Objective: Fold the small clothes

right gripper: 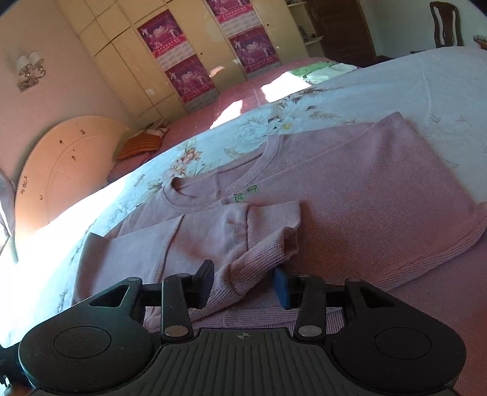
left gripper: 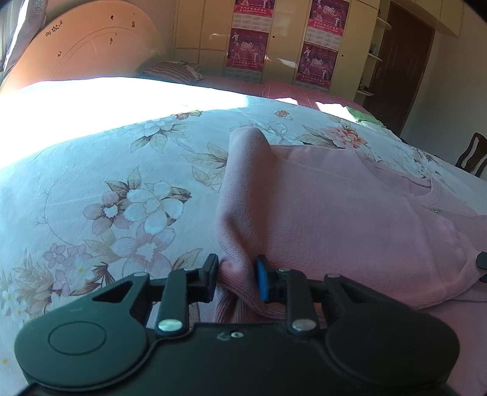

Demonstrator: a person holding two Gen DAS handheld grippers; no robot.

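A small pink knit sweater [left gripper: 350, 213] lies on the floral bedsheet [left gripper: 106, 182], neck toward the far side. My left gripper [left gripper: 236, 274] is shut on a bunched fold at the sweater's left edge, which rises in a ridge. In the right wrist view the sweater [right gripper: 365, 189] lies spread, with one sleeve folded across its body. My right gripper [right gripper: 245, 283] has the ribbed cuff of that sleeve [right gripper: 258, 259] between its fingers, which stand fairly wide apart; whether they press the cuff is unclear.
The bed has a rounded wooden headboard [left gripper: 91, 51] and a striped pillow [left gripper: 173, 71]. Wardrobes with pink posters [right gripper: 188, 79] stand beyond. A dark wooden chair [right gripper: 446, 24] is past the far bed edge. A green cloth [right gripper: 316, 71] lies on the bed.
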